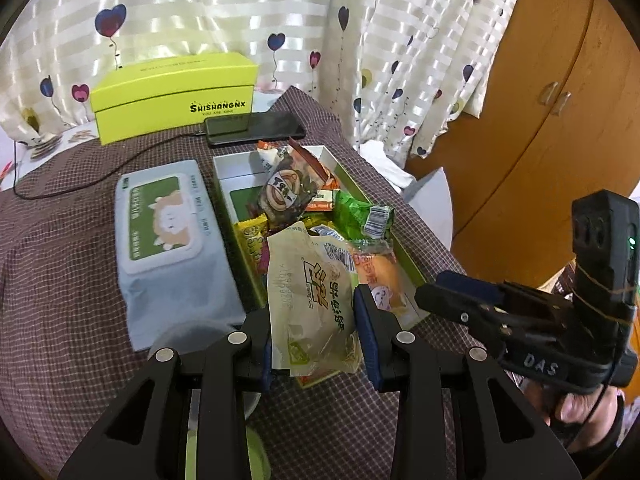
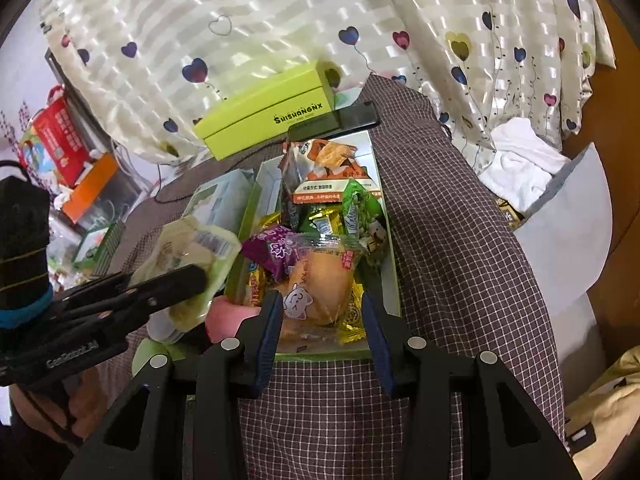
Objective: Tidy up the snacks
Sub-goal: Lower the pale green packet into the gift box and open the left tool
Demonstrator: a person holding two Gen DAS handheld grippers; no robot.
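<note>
Checked maroon cloth (image 1: 72, 264) fills the lower frame. At centre, the open box (image 1: 412, 266) brims with wrapped snacks (image 1: 348, 216). The left gripper (image 1: 316, 328) pinches a pale noodle packet (image 1: 310, 300) at lower centre. The right gripper (image 2: 322, 320) stands spread over the bread packet (image 2: 320, 284).

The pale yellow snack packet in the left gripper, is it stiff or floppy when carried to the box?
The pale yellow packet is probably floppy: its film looks wrinkled and its free end sags beyond the left gripper. It seems light and puffy, so it may crush easily. The glossy wrap could slip over the box.
</note>
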